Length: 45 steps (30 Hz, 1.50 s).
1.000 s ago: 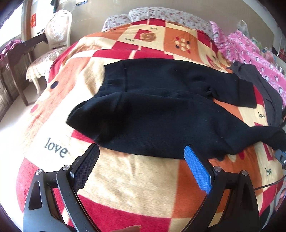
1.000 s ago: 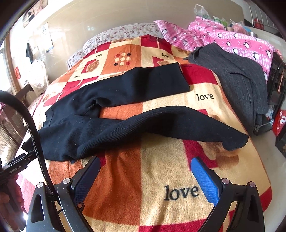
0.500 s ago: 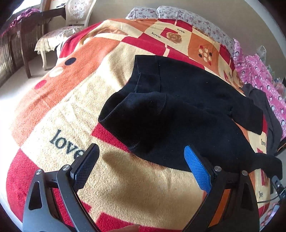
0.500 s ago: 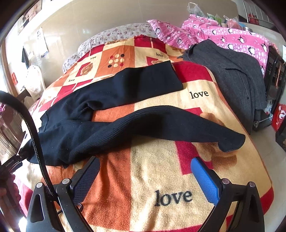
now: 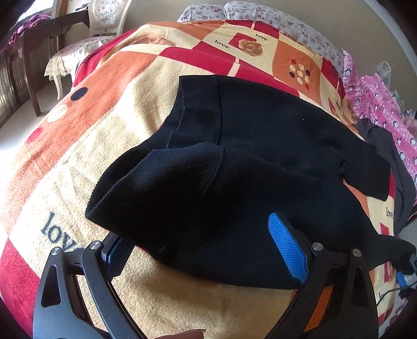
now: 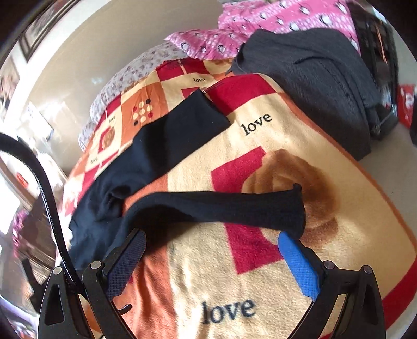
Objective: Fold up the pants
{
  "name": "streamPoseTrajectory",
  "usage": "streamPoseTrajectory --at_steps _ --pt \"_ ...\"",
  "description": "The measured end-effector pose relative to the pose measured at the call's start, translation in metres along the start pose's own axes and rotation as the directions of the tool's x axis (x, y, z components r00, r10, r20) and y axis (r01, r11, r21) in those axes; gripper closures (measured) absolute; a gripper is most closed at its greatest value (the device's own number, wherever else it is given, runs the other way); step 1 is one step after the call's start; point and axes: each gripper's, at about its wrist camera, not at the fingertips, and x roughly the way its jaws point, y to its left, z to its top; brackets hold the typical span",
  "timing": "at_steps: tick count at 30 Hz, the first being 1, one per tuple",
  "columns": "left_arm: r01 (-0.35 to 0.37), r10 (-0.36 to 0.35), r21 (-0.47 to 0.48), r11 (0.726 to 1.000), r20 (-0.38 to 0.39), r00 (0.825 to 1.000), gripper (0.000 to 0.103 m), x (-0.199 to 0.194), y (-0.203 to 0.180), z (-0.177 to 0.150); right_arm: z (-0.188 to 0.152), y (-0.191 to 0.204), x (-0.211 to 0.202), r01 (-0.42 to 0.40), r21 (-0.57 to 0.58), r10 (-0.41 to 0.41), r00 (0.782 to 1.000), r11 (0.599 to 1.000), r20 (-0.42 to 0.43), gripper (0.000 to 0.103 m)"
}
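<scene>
Left gripper (image 5: 206,250) is seen with its fingers spread wide, the waist end of the black pants (image 5: 234,167) lying between and partly over them; whether cloth is touched by the pads cannot be told. The right gripper (image 6: 212,263) is likewise held spread, its blue pad (image 6: 298,266) just beside the cuff of the near pant leg (image 6: 234,208), nothing being pinched.

A bed is covered by a checked blanket (image 5: 109,125) in red, orange and cream, printed with roses and the word "love". The pants are spread across this blanket, the waistband (image 5: 198,109) being rumpled and folded over toward the left gripper, and the two legs being splayed apart, the far leg (image 6: 166,140) stretched toward the pillows. A dark grey garment (image 6: 320,78) is laid at the bed's far side, against a pink patterned quilt (image 6: 260,23). A floral pillow (image 5: 273,18) is seen at the head of the bed, and a chair (image 5: 86,44) stands beside it.
</scene>
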Motion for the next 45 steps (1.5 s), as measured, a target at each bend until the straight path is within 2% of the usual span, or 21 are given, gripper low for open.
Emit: streamPoseTrajectory --at_steps 5,7,11,16,17,18,19,21,24,28,29,30,31,32,34,35,37,39,42,43,45 --pt "0.035 -0.036 -0.016 0.999 -0.031 0.999 0.006 0.005 0.001 0.011 0.004 -0.003 -0.013 -0.079 0.135 0.077 0.997 0.988 0.023 0.002" --pt "0.036 -0.037 -0.017 0.999 -0.042 0.998 0.006 0.007 0.001 0.013 0.008 -0.005 -0.015 -0.067 0.184 0.063 0.998 0.981 0.031 0.002" --pt "0.024 -0.023 0.008 1.000 -0.045 0.999 0.006 0.005 -0.002 0.011 0.013 -0.023 -0.014 -0.081 0.338 0.066 0.996 0.938 0.058 0.002" --pt "-0.013 0.016 0.069 0.998 -0.049 0.999 0.006 0.004 -0.009 0.004 0.013 -0.049 0.003 -0.078 0.486 0.085 0.996 0.870 0.008 0.005" --pt "-0.019 0.023 0.087 0.996 -0.046 0.999 0.006 0.004 -0.010 0.002 0.013 -0.050 0.003 -0.083 0.483 0.088 0.996 0.872 0.013 0.017" --pt "-0.032 0.037 0.101 0.994 -0.044 0.998 0.006 0.003 -0.011 0.000 0.015 -0.048 0.003 -0.082 0.454 0.086 0.996 0.887 0.013 0.033" --pt "-0.037 0.042 0.118 0.992 -0.036 0.998 0.006 0.003 -0.012 -0.003 0.016 -0.046 0.005 -0.078 0.424 0.083 0.997 0.902 0.006 0.042" --pt "-0.042 0.046 0.133 0.990 -0.027 0.999 0.006 0.001 -0.012 -0.006 0.017 -0.040 0.009 -0.062 0.344 0.075 0.997 0.937 -0.025 0.071" --pt "-0.012 0.015 0.099 0.995 -0.036 0.999 0.006 0.000 -0.006 -0.002 0.014 -0.033 0.010 -0.033 0.228 0.041 0.999 0.973 -0.029 0.083" --pt "0.045 -0.039 0.067 0.997 -0.088 0.995 0.006 -0.002 0.000 0.007 0.017 -0.017 0.004 0.085 0.029 -0.085 0.996 0.996 0.021 0.090" --pt "0.056 -0.050 0.059 0.997 -0.100 0.994 0.010 -0.002 0.002 0.009 0.019 -0.013 0.001 0.108 -0.006 -0.108 0.993 0.994 0.037 0.093" --pt "0.065 -0.062 0.031 0.997 -0.095 0.994 0.020 -0.005 0.006 0.012 0.022 -0.007 -0.003 0.130 -0.056 -0.126 0.990 0.990 0.066 0.094" --pt "0.058 -0.058 -0.003 0.998 -0.089 0.994 0.055 -0.008 0.012 0.013 0.025 -0.004 -0.006 0.142 -0.083 -0.135 0.987 0.986 0.085 0.095" --pt "0.043 -0.047 -0.042 0.998 -0.093 0.995 0.084 -0.010 0.019 0.015 0.029 0.001 -0.010 0.159 -0.111 -0.147 0.983 0.981 0.109 0.096" --pt "0.175 -0.192 -0.123 0.977 -0.148 0.970 0.090 -0.009 0.034 0.018 0.036 0.009 -0.018 0.173 -0.153 -0.150 0.977 0.973 0.149 0.096" --pt "0.191 -0.210 -0.131 0.973 -0.144 0.967 0.090 -0.013 0.038 0.018 0.037 0.012 -0.022 0.191 -0.172 -0.162 0.973 0.966 0.166 0.096" --pt "0.199 -0.209 -0.090 0.976 -0.122 0.970 0.090 -0.023 0.038 0.014 0.035 0.012 -0.017 0.262 -0.206 -0.232 0.960 0.943 0.160 0.096" --pt "0.180 -0.186 -0.053 0.982 -0.138 0.973 0.090 -0.023 0.035 0.008 0.031 -0.004 0.007 0.316 -0.202 -0.310 0.949 0.927 0.063 0.096" --pt "0.156 -0.157 -0.020 0.988 -0.131 0.979 0.090 -0.025 0.029 0.004 0.022 -0.040 0.028 0.303 -0.102 -0.309 0.950 0.948 -0.052 0.090" --pt "0.155 -0.157 -0.023 0.988 -0.132 0.979 0.089 -0.025 0.028 0.004 0.021 -0.043 0.021 0.298 -0.079 -0.300 0.954 0.951 -0.021 0.086" --pt "0.157 -0.164 -0.060 0.986 -0.136 0.977 0.086 -0.025 0.031 0.005 0.020 -0.048 0.008 0.369 -0.055 -0.369 0.929 0.928 0.009 0.058"
